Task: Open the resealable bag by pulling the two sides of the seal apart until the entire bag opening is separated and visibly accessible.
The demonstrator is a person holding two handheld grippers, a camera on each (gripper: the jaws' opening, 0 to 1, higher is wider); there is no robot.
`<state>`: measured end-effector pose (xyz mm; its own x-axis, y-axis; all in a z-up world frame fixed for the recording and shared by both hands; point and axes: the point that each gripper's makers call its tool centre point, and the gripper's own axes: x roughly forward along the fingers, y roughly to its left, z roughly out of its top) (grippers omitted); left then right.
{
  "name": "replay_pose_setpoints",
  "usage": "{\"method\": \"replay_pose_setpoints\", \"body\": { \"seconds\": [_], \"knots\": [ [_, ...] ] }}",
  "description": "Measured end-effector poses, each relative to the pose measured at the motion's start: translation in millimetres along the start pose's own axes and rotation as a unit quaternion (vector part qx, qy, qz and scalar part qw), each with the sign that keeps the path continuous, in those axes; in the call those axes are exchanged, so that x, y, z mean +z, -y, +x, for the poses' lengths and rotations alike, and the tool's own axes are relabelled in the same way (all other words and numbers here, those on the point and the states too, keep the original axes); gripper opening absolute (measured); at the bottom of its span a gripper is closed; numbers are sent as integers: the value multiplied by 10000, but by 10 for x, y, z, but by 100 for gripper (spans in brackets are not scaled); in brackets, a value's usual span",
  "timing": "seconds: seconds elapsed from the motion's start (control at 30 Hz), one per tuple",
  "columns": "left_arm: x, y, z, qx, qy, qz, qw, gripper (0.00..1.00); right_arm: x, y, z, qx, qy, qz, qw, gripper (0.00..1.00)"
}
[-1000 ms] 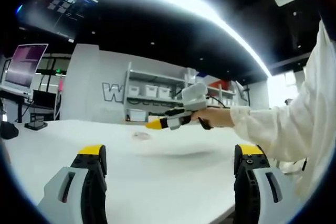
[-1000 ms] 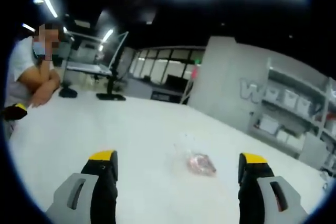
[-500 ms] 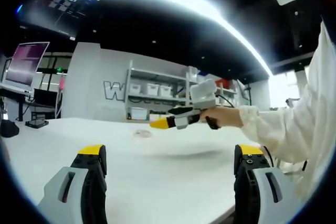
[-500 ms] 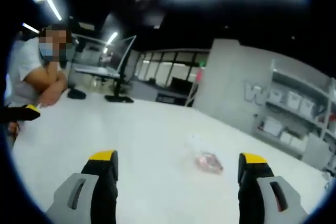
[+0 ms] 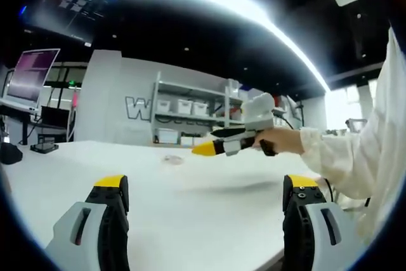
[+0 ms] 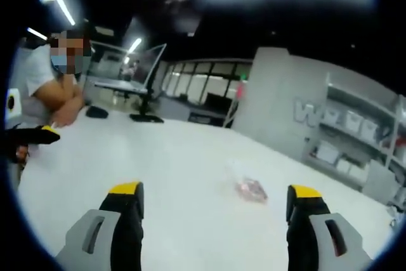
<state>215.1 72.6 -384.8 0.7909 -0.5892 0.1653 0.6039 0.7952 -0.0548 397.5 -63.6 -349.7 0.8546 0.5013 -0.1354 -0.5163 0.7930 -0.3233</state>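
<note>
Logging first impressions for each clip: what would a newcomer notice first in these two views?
The small clear resealable bag with something pink inside lies alone on the wide white table, ahead of the right gripper, whose yellow-tipped jaws stand wide apart. In the left gripper view, a white-sleeved hand holds that right gripper above the table, past the left gripper, jaws also apart. A person leans on the table's far edge.
</note>
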Motion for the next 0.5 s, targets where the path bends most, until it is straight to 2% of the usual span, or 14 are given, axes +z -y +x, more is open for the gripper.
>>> {"method": "replay_pose_setpoints", "body": {
  "seconds": [0.17,0.5],
  "knots": [
    [-16,-6,8,-3,-14,-36,10000,100,81,-68,-75,52,129,-52,9999,94],
    [-22,6,11,-18,-45,3,10000,100,81,-120,-146,108,165,-62,9998,91]
  ]
}}
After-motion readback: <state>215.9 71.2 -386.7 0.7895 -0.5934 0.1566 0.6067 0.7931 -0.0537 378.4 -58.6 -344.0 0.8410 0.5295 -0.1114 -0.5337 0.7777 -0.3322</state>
